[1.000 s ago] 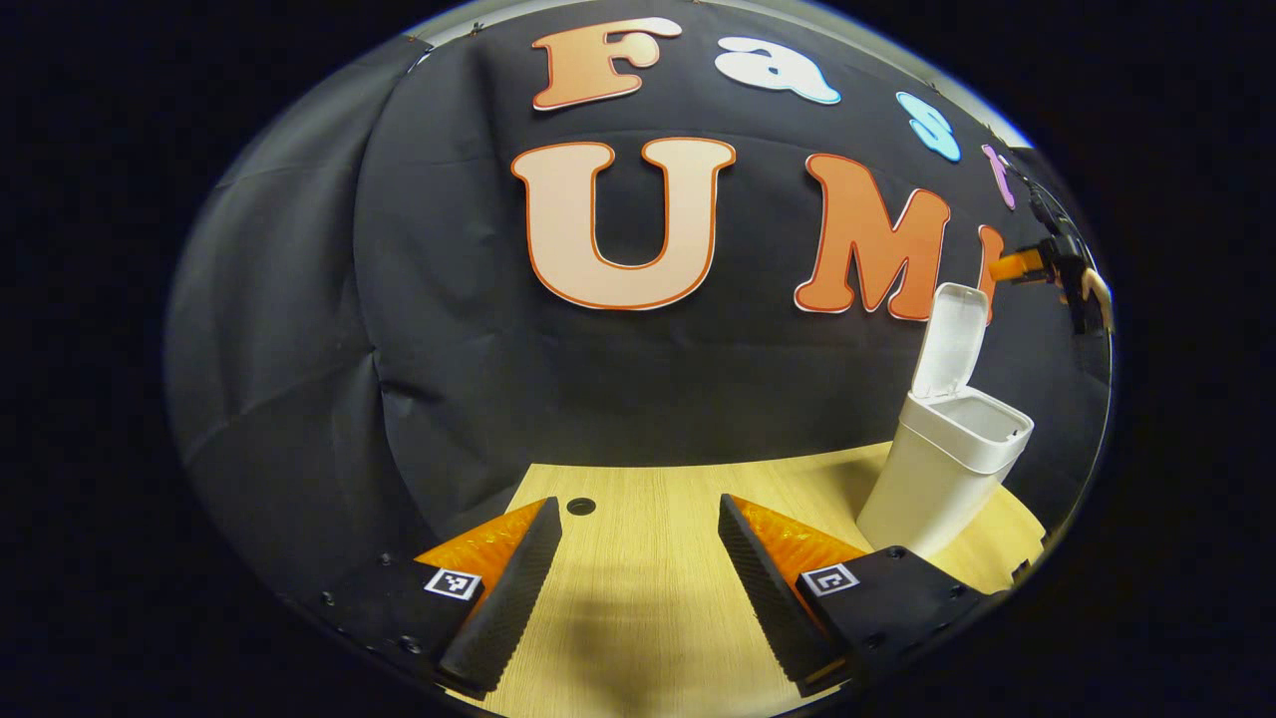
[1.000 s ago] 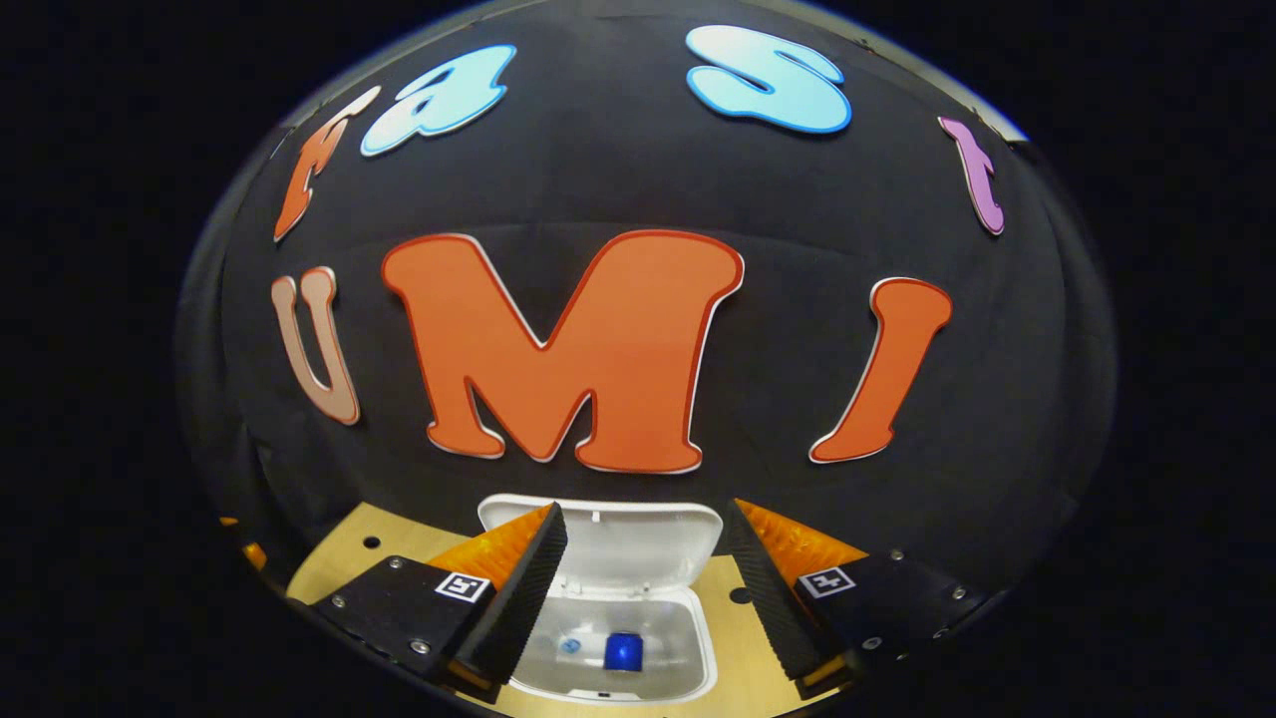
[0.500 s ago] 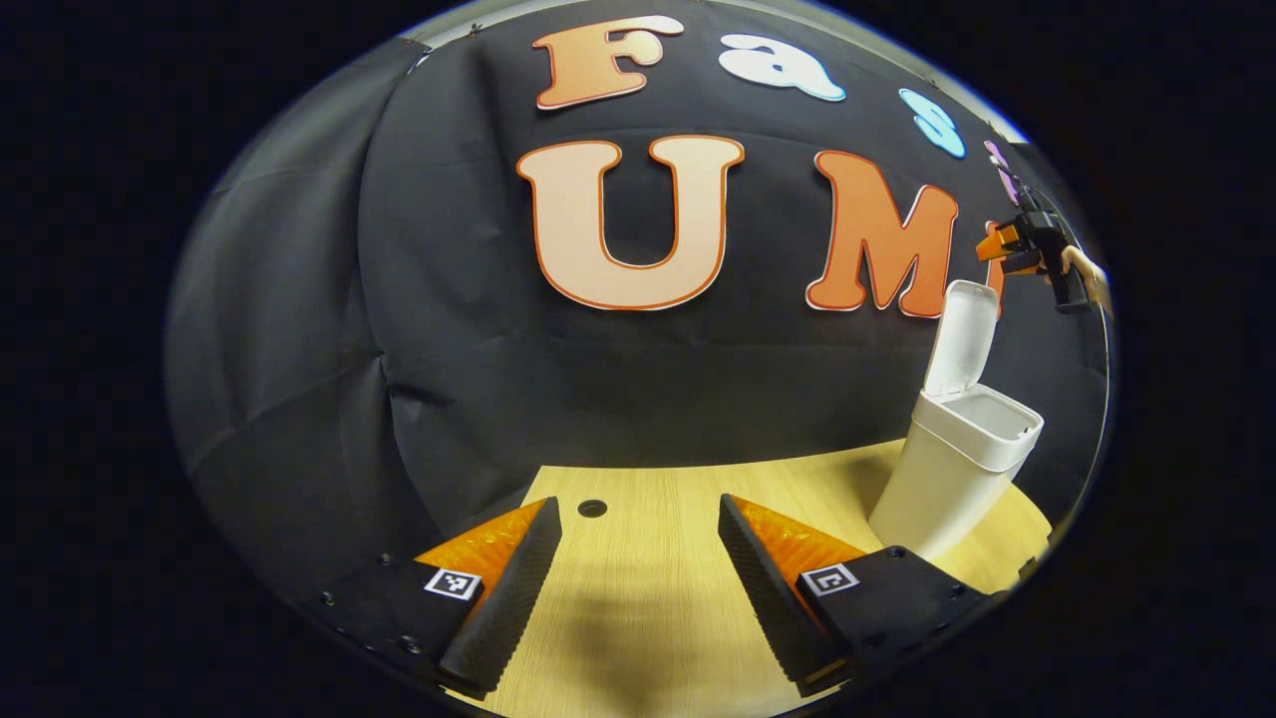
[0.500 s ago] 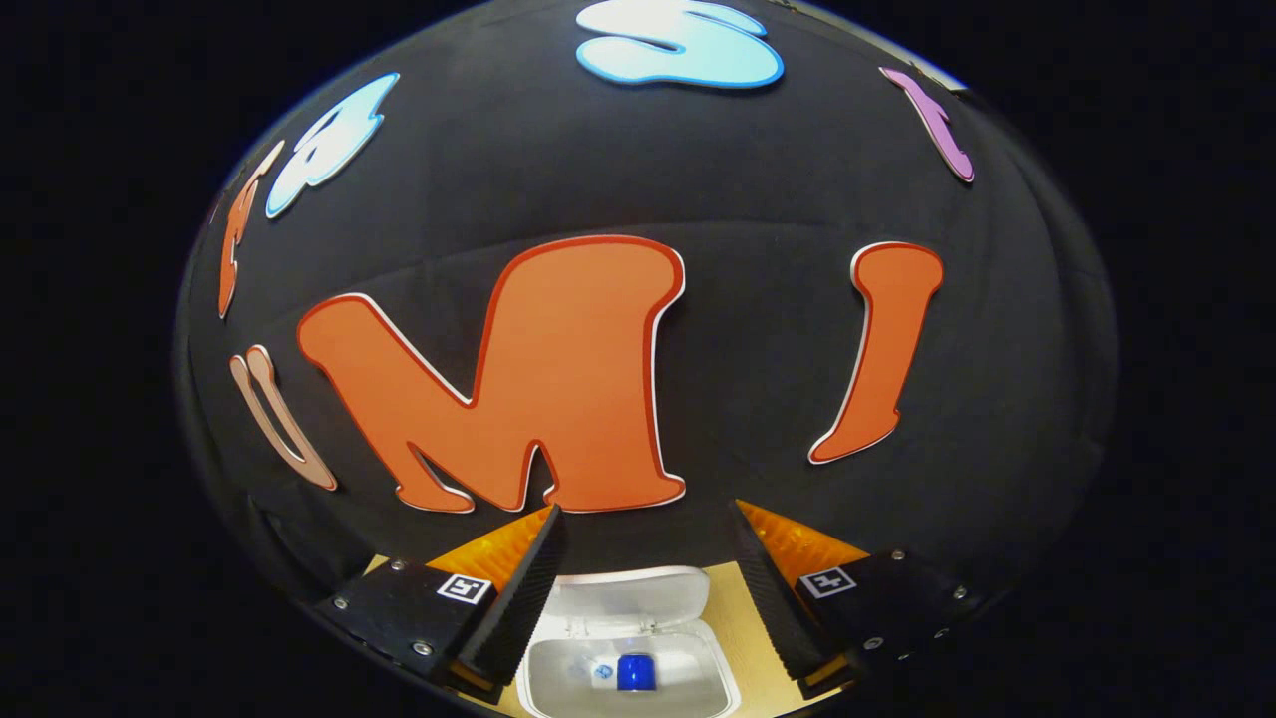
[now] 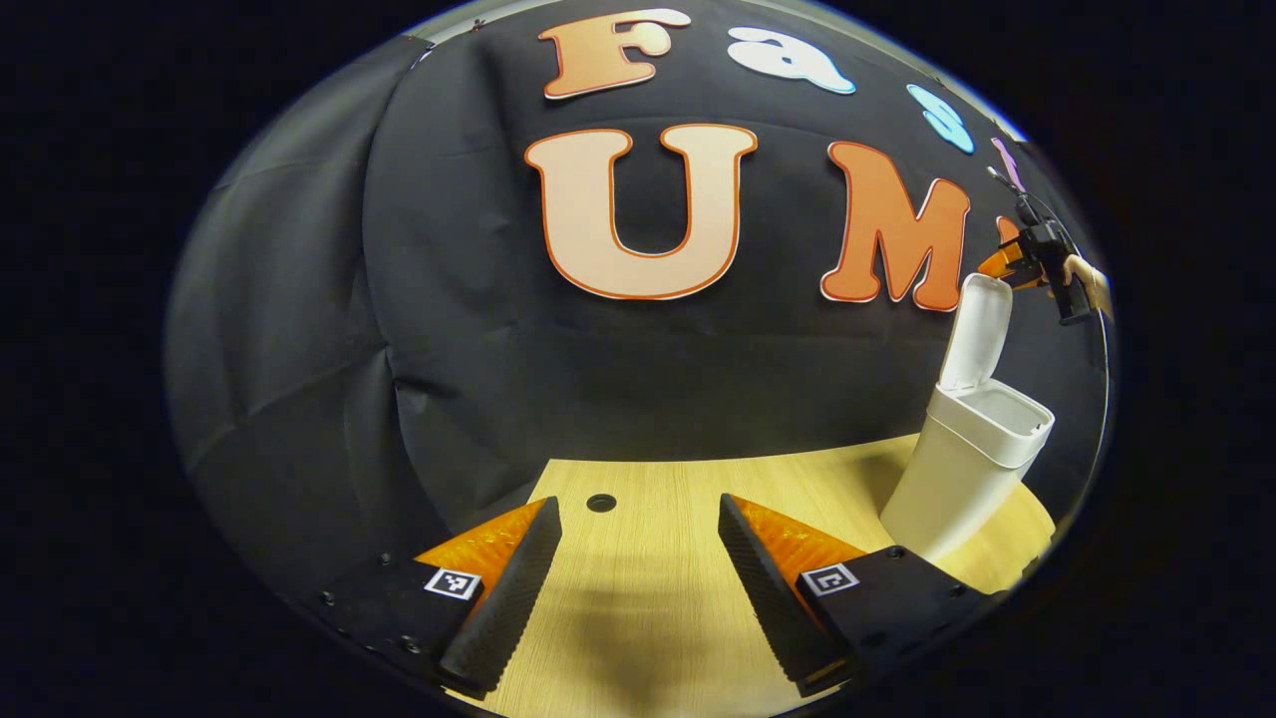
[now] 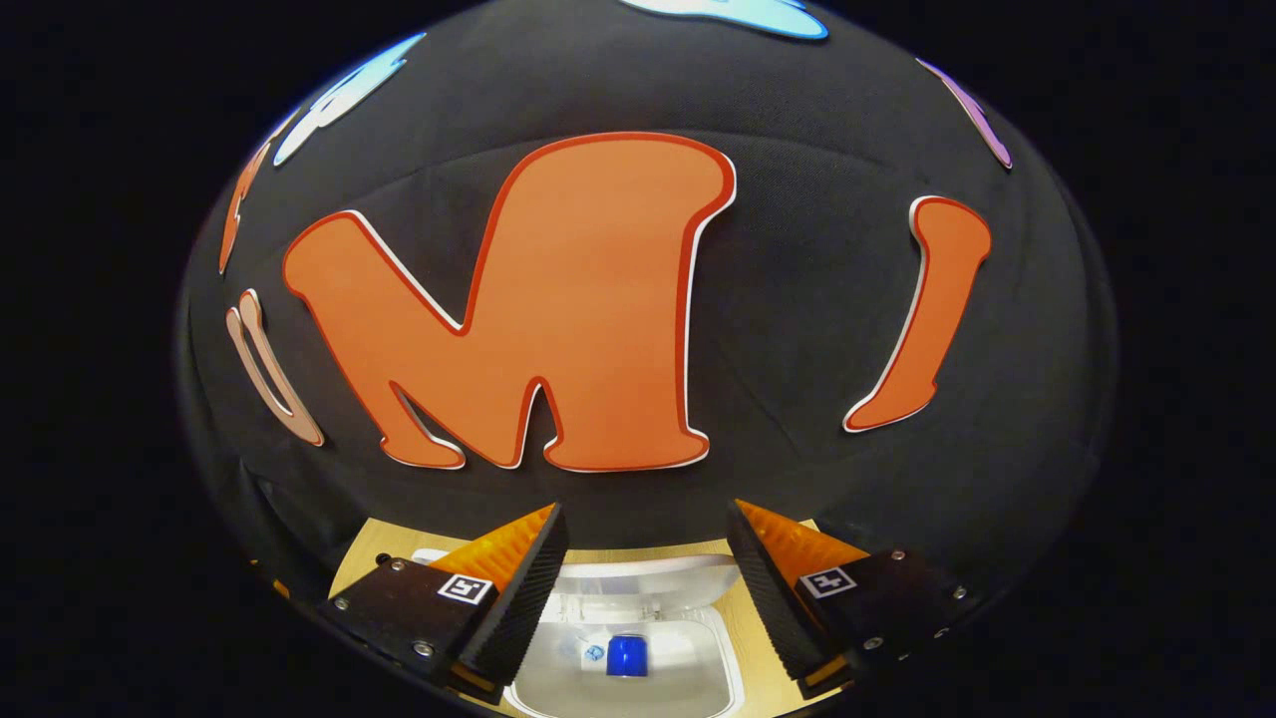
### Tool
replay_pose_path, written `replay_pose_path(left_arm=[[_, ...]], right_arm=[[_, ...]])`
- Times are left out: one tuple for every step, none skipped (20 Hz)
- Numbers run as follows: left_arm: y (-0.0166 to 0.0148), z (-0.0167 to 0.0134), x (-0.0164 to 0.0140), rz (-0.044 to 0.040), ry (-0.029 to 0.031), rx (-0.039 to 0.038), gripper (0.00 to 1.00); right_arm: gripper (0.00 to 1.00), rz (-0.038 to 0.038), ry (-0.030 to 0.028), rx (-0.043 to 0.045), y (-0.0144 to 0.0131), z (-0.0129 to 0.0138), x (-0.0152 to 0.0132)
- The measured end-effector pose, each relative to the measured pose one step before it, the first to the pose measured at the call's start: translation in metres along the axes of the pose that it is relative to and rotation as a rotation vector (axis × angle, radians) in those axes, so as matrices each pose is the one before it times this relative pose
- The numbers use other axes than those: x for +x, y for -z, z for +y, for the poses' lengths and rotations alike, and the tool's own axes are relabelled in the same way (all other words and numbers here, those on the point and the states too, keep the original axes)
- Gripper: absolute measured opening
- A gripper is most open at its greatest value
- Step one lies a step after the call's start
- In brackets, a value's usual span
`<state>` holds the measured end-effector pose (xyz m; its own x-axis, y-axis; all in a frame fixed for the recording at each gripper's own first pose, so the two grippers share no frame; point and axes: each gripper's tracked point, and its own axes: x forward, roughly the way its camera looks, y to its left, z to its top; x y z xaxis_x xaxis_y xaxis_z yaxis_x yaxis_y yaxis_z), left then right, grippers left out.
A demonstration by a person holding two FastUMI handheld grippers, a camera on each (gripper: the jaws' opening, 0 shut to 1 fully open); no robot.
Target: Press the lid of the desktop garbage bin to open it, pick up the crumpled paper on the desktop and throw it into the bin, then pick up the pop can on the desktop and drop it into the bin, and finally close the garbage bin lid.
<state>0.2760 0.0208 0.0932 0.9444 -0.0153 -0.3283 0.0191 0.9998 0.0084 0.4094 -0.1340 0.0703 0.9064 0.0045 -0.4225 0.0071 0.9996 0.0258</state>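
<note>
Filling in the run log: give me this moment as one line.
phase: close lid | bin: lid upright, open | pop can: inside bin | right gripper: open, above bin | left gripper: open, over desktop

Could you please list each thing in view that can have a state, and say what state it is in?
Bin: upright on the table, open.
Lid: raised, standing nearly upright.
Can: inside the bin.
Left gripper: open, empty, low over the table.
Right gripper: open, empty, above the open bin, near the lid's top edge.
</note>
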Motion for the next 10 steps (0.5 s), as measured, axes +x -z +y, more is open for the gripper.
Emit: replay_pose_path(left_arm=[[0.00161,0.00053,0.00057,0.00163,-0.00075,-0.00153,1.00],[-0.00001,-0.00042,0.00122,-0.00039,0.00174,-0.00185,1.00],[-0.00096,-0.00016,-0.00080,-0.00138,0.00178,-0.00129,1.00],[-0.00027,0.00000,0.00017,-0.00182,0.00272,-0.00195,1.00],[0.00063,0.00030,-0.00003,-0.00140,0.00282,-0.00202,1.00],[-0.00067,-0.00057,-0.00129,-0.00061,0.00409,-0.00143,1.00],[0.00063,-0.00056,0.00027,-0.00059,0.00429,-0.00054,1.00],[0.00114,0.00049,-0.00044,-0.00133,0.00280,-0.00142,1.00],[0.00055,-0.00050,-0.00072,0.00001,0.00140,-0.00259,1.00],[0.00167,-0.00018,-0.00041,0.00392,0.00329,-0.00131,1.00]], right_arm=[[0.95,0.01163,-0.00483,-0.00671,0.00240,0.00018,-0.00157],[0.96,0.01101,-0.00229,-0.01281,0.00477,0.00115,-0.00462],[0.96,0.01243,-0.00252,-0.02165,0.00505,0.00168,-0.00374],[0.96,0.01599,-0.00225,-0.03112,0.00656,0.00146,-0.00492],[0.96,0.01759,-0.00395,-0.03529,0.00750,0.00202,-0.00499],[0.96,0.02063,-0.00566,-0.03857,0.01050,0.00520,-0.00468],[0.96,0.02160,-0.00757,-0.03612,0.00969,0.00691,-0.00334],[0.96,0.01961,-0.01558,-0.02641,0.01049,0.00819,-0.00469],[0.96,0.01778,-0.02639,-0.01104,0.00891,0.01047,-0.00195],[0.97,0.01956,-0.03371,-0.00695,0.01020,0.01076,-0.00174]])
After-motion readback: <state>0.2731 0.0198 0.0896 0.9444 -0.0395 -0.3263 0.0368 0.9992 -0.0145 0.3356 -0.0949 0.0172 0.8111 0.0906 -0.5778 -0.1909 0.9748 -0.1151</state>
